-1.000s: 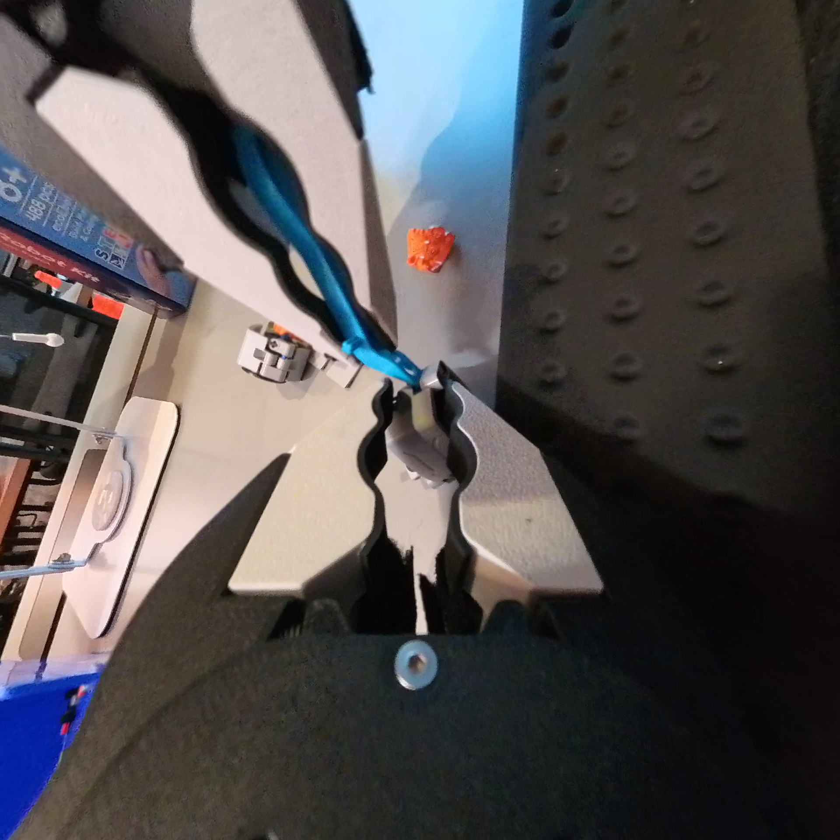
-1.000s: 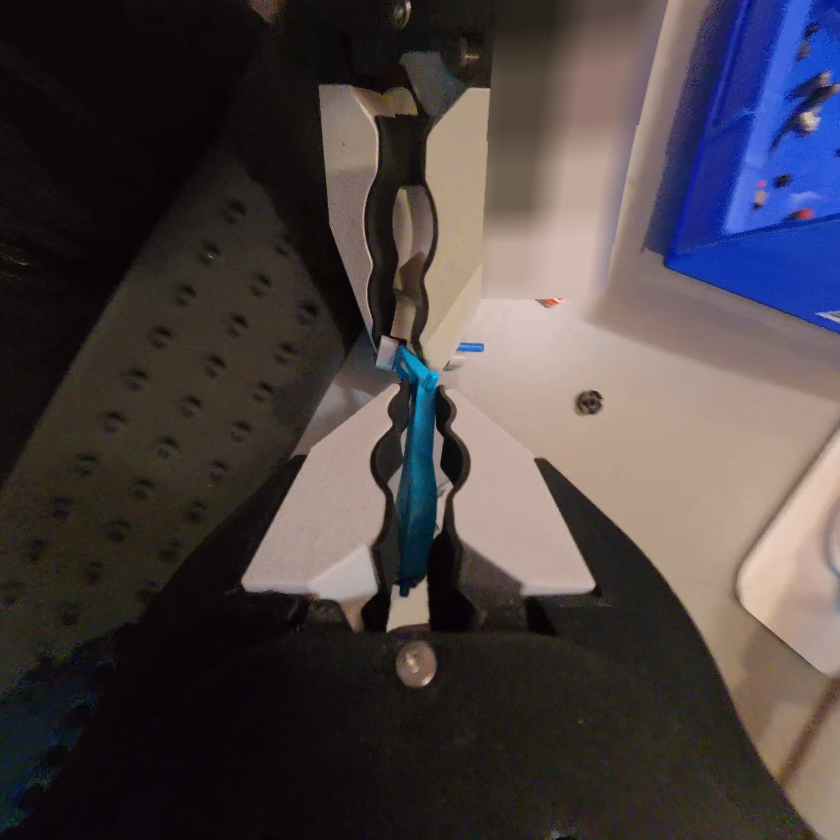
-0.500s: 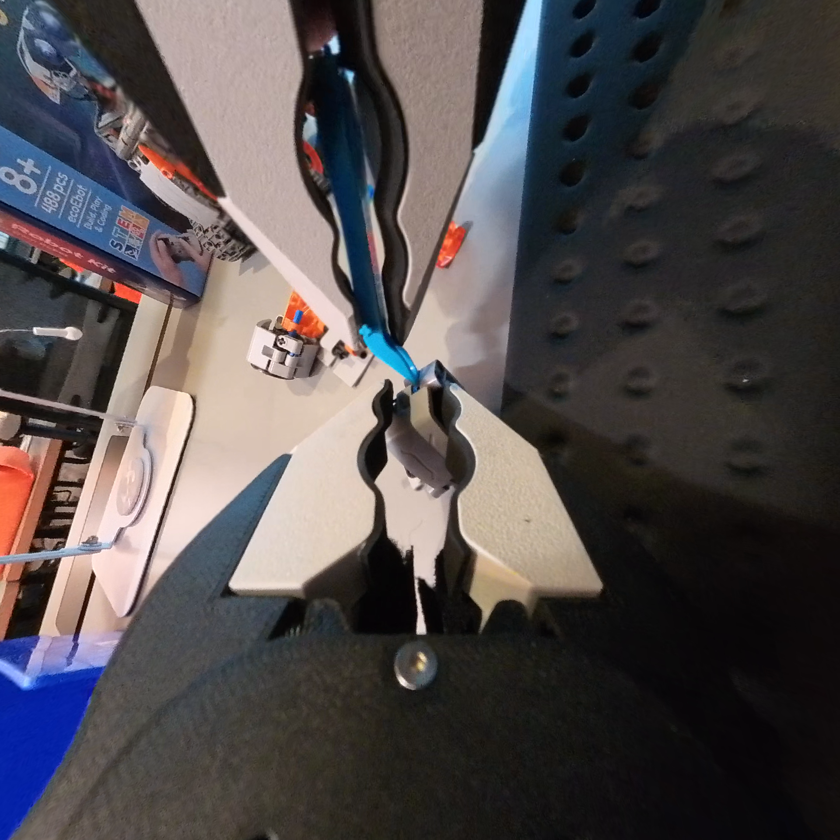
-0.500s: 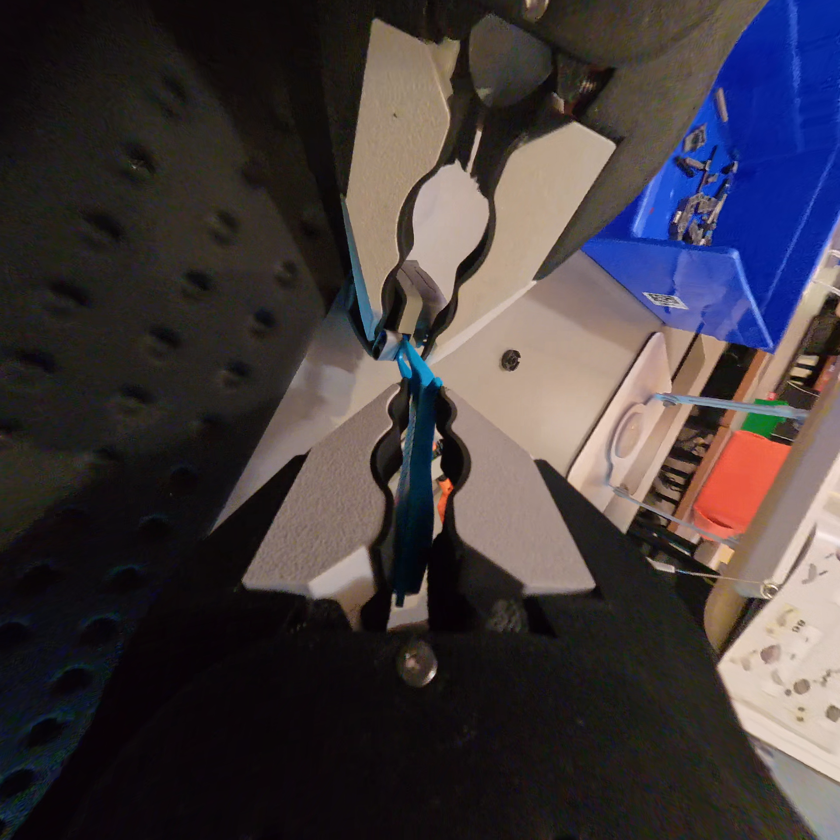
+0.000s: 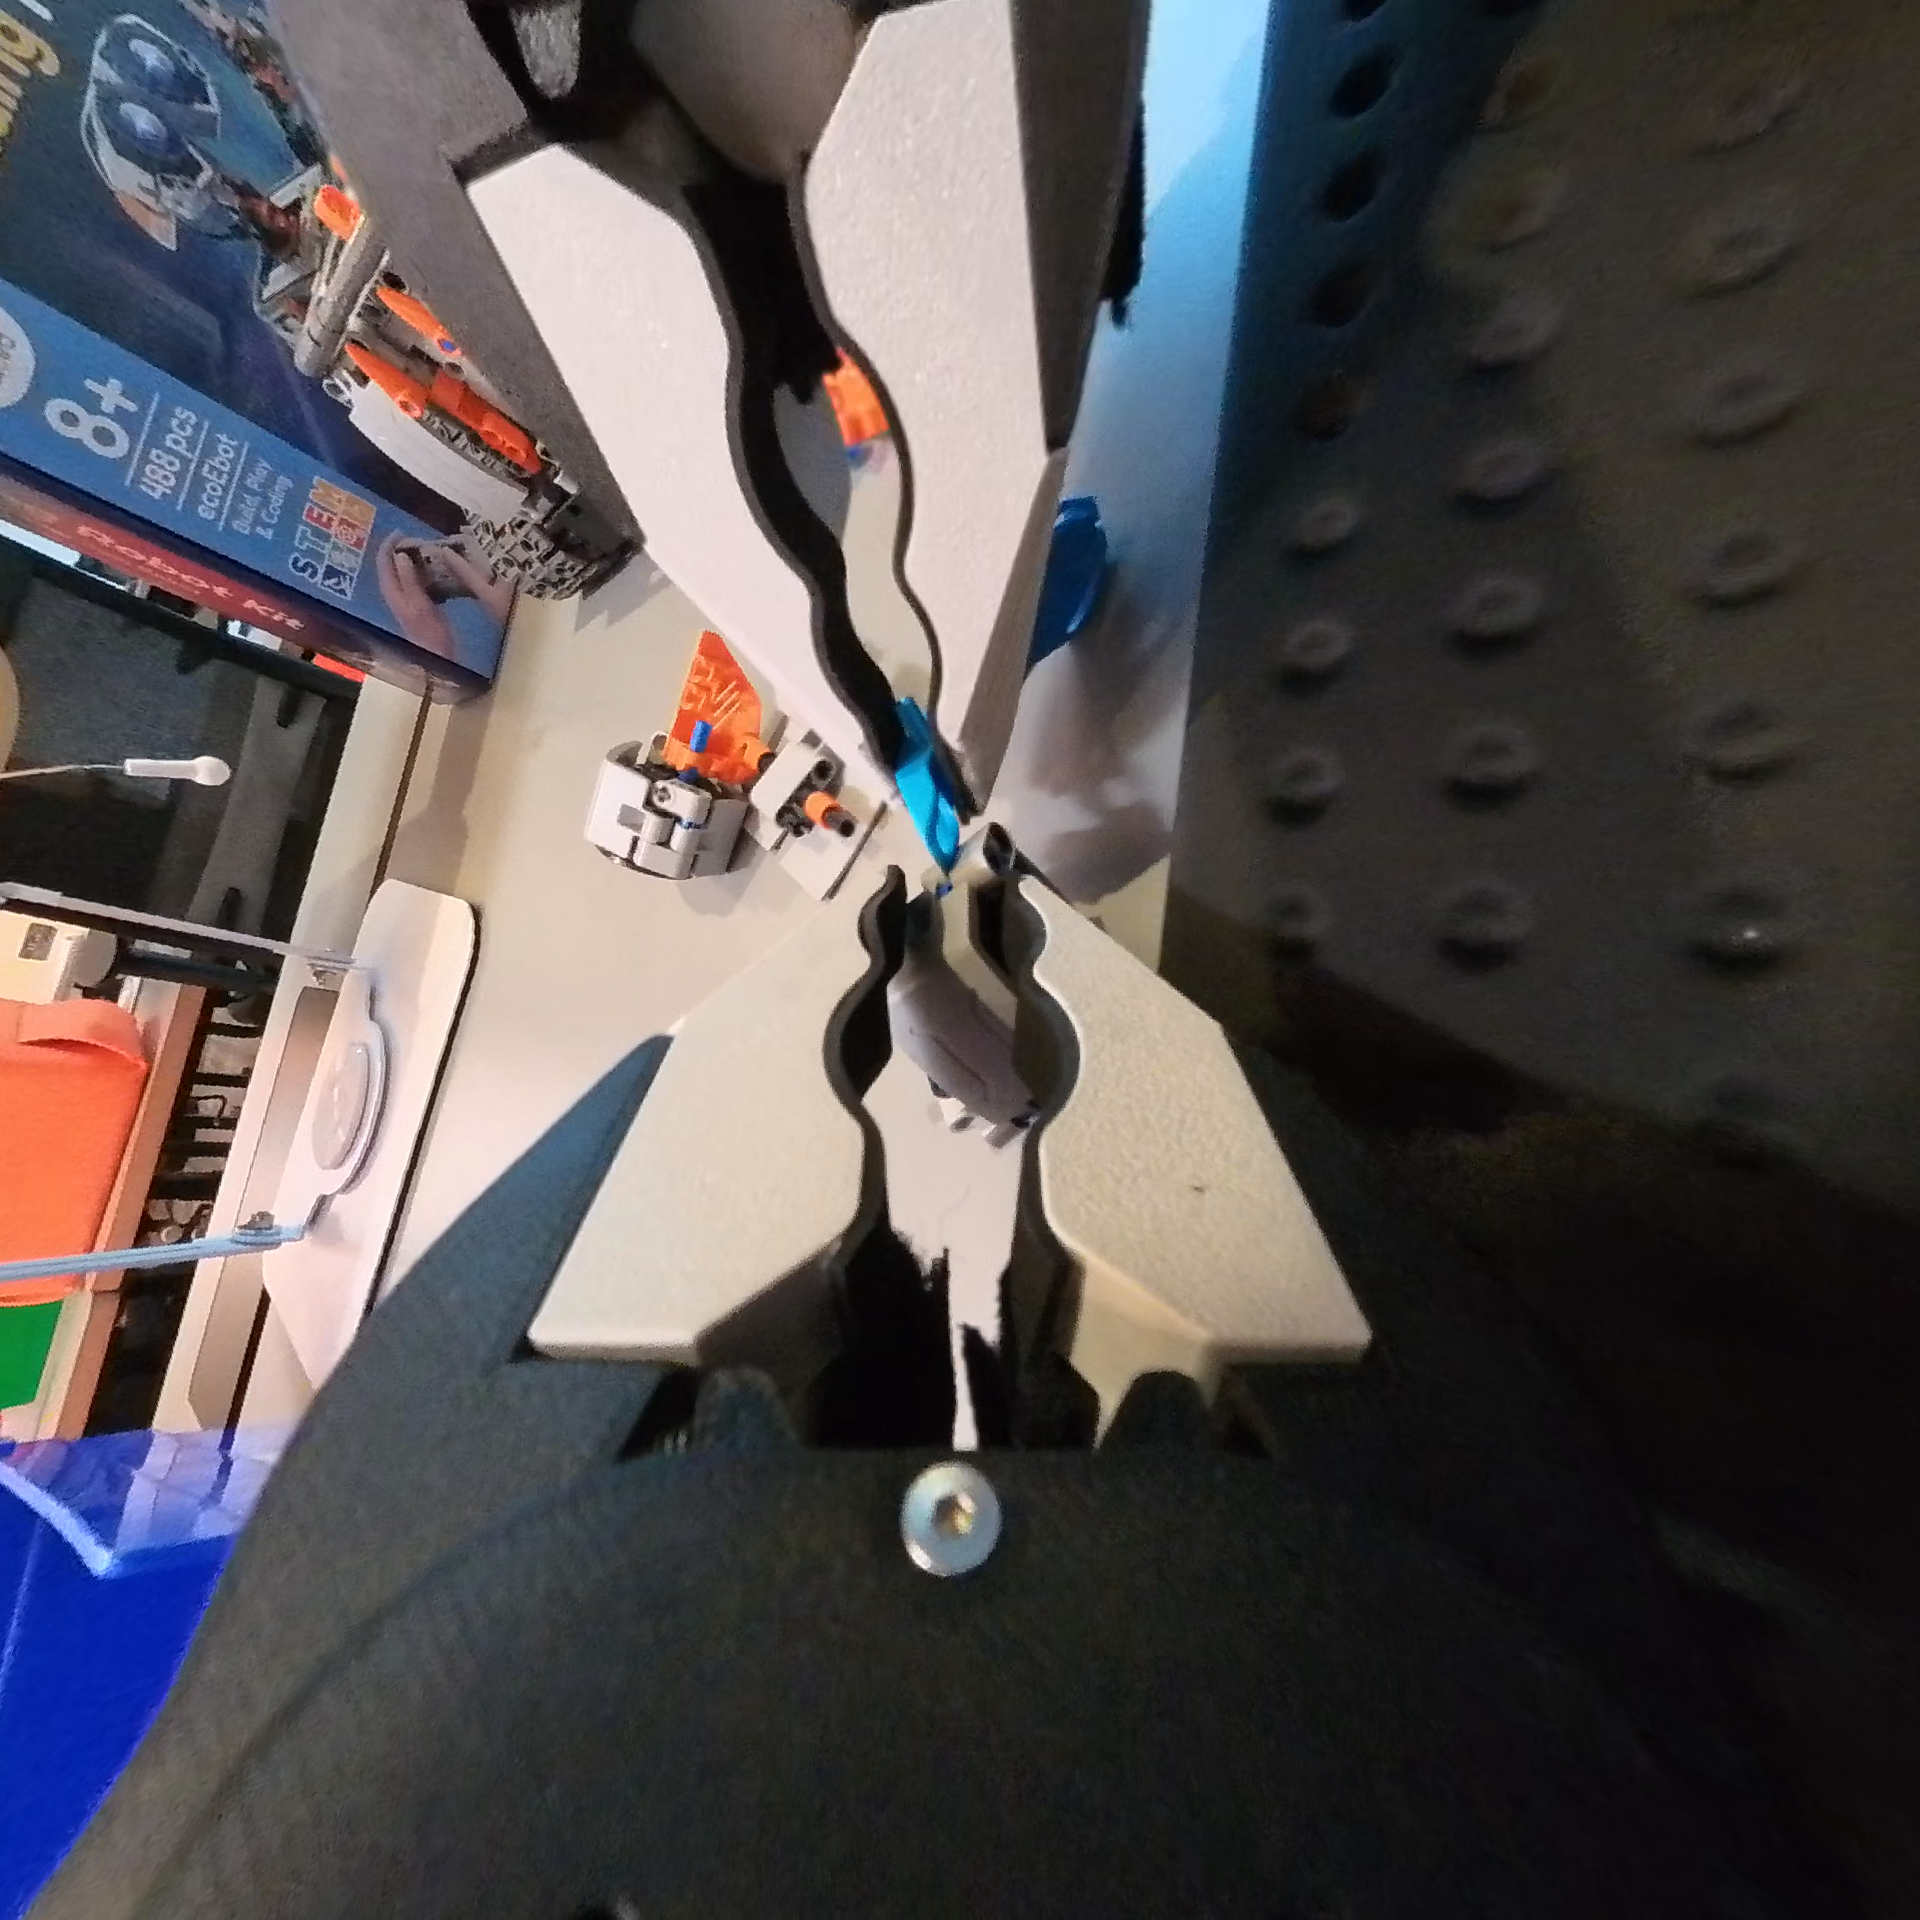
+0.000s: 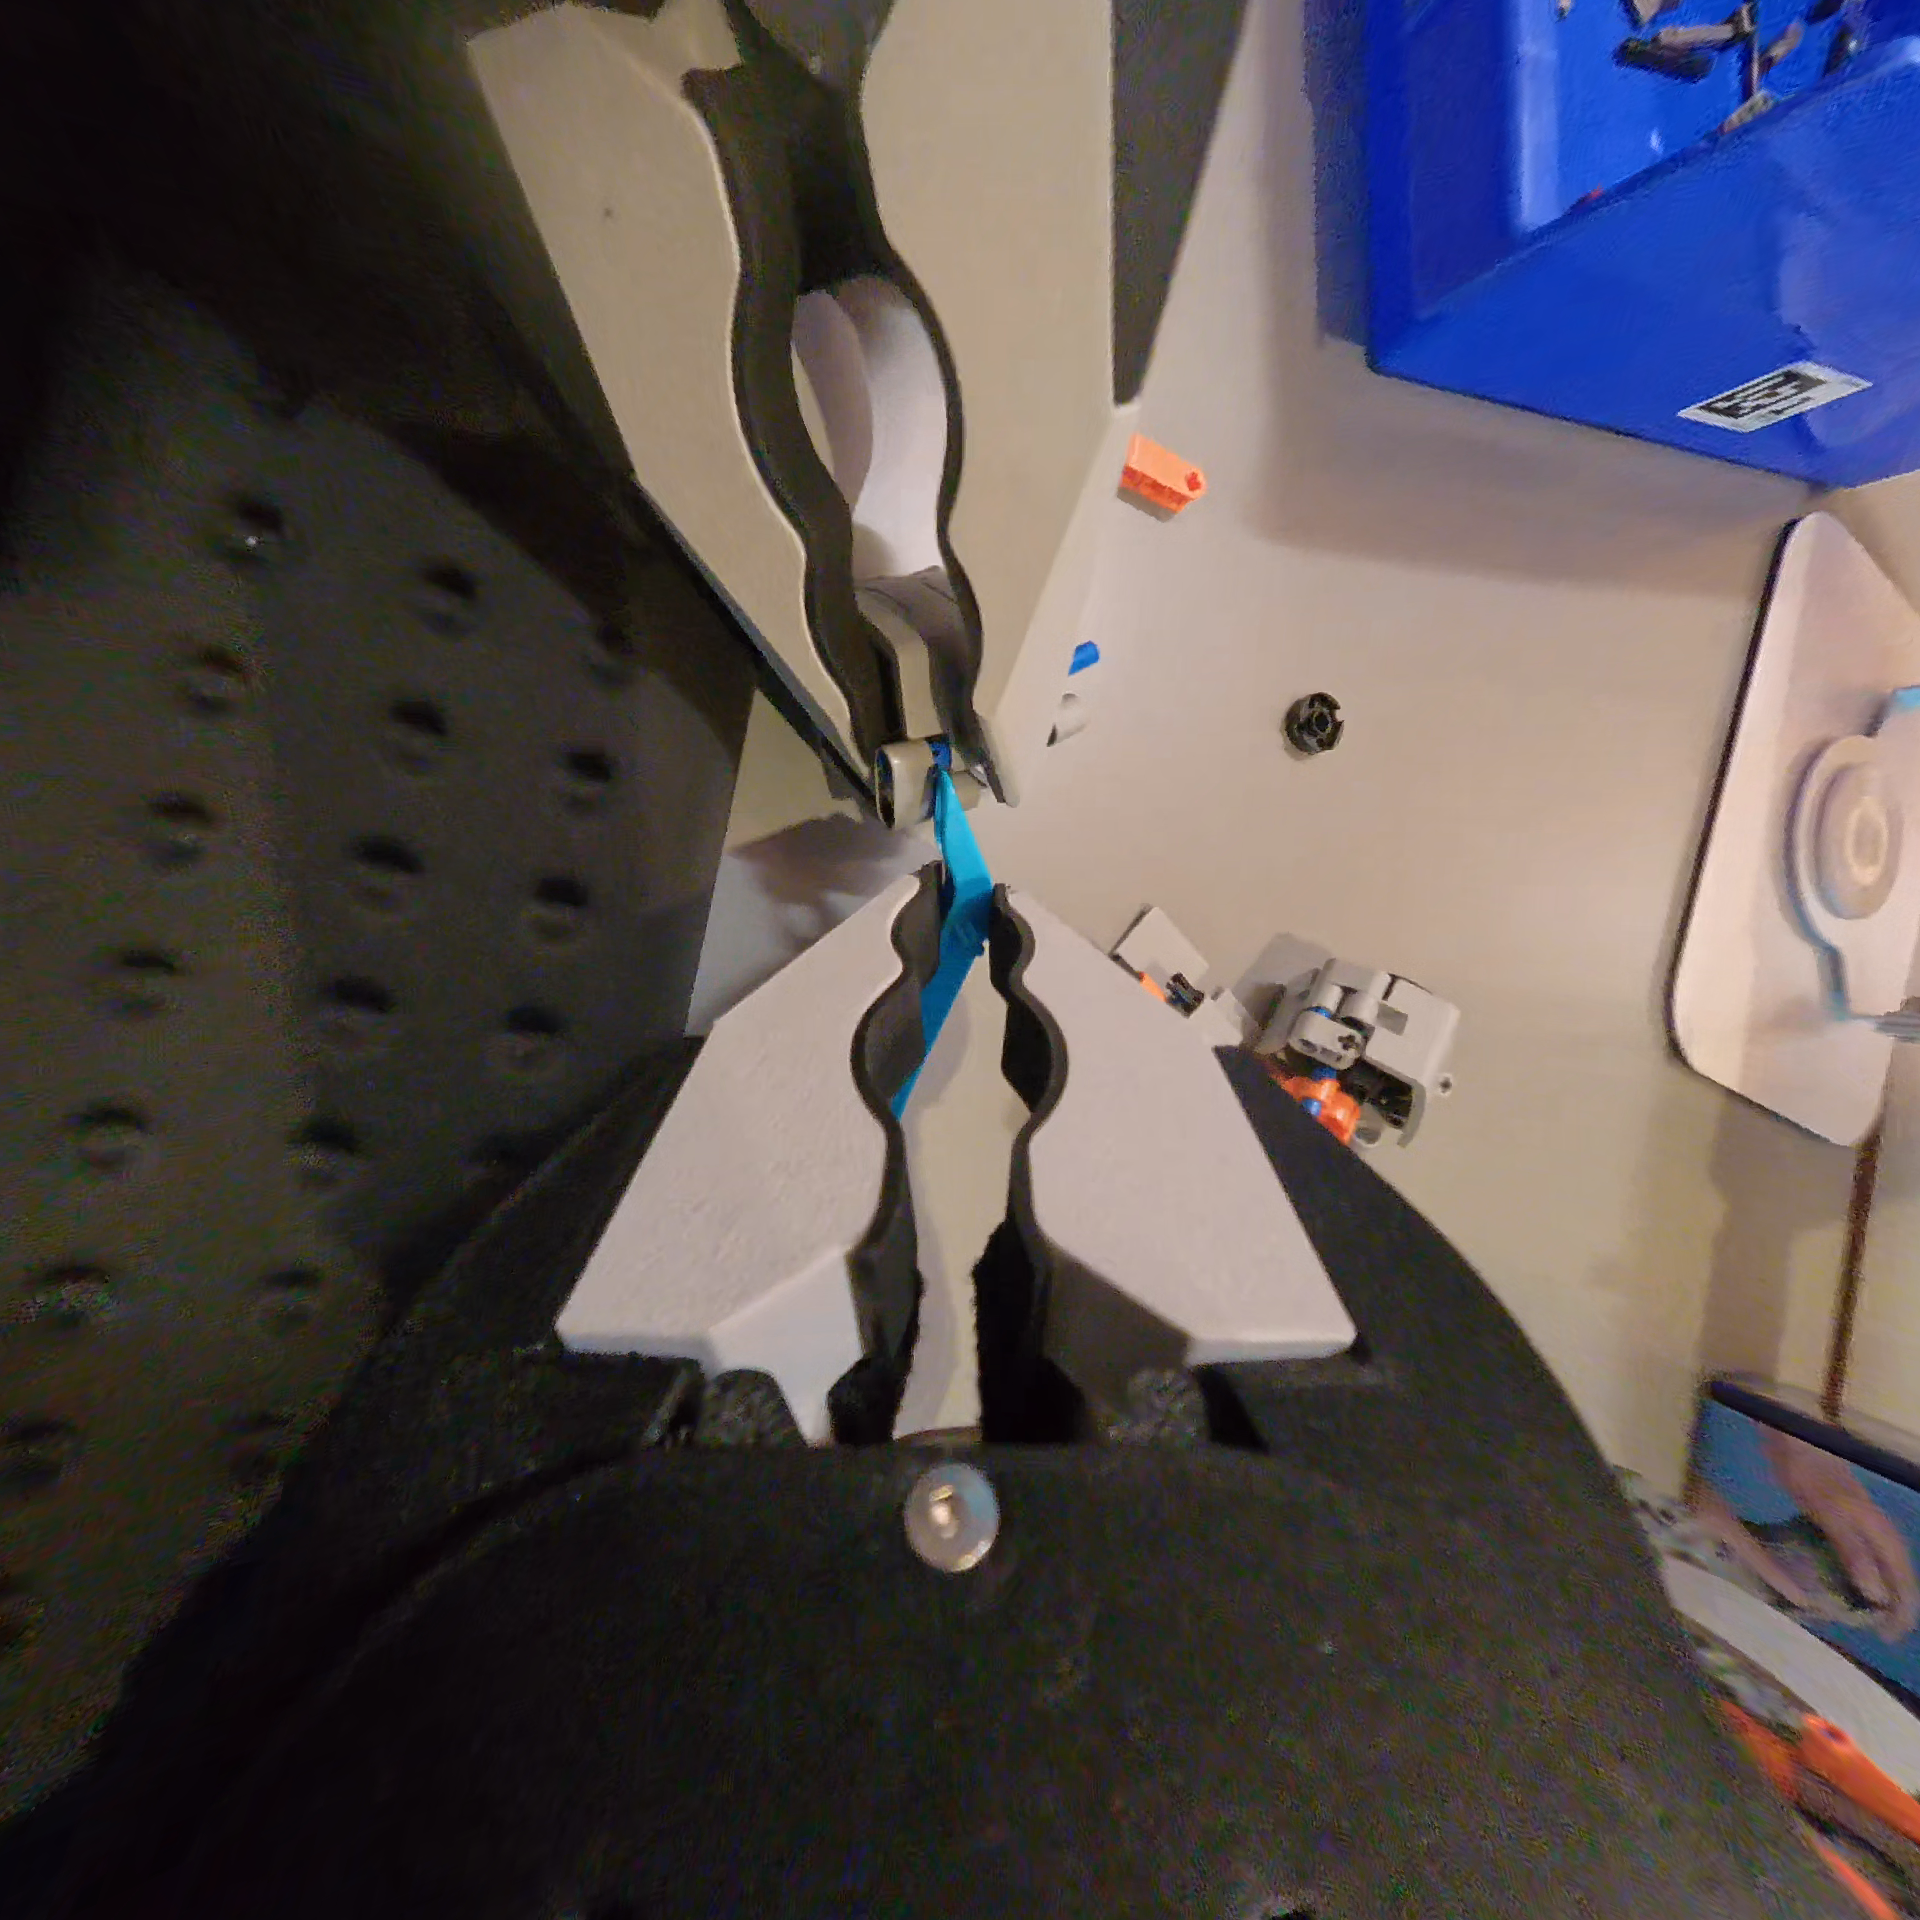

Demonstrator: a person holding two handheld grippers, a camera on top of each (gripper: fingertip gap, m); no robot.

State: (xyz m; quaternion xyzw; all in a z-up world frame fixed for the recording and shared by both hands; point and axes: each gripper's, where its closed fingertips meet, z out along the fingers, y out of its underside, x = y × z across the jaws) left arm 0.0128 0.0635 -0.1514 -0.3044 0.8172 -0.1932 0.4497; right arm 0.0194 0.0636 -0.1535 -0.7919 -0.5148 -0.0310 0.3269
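We saw a pale tabletop point(image 6: 1507, 883) carrying loose building pieces: a grey and orange assembly point(image 6: 1361, 1039) beside a small white block point(image 5: 805, 795), an orange brick point(image 6: 1162, 478) nearer the blue bin point(image 6: 1662, 291), and a black round part point(image 6: 1314, 720) between them. A printed blue box point(image 5: 208, 436) lay along one edge, and a white plate-like pad point(image 6: 1808, 831) sat at another.

Printed lettering on blue box point(image 5: 208, 447)

Grey piece point(image 5: 961, 1029), blue strip point(image 6: 956, 935), blue bin point(image 6: 1662, 239).
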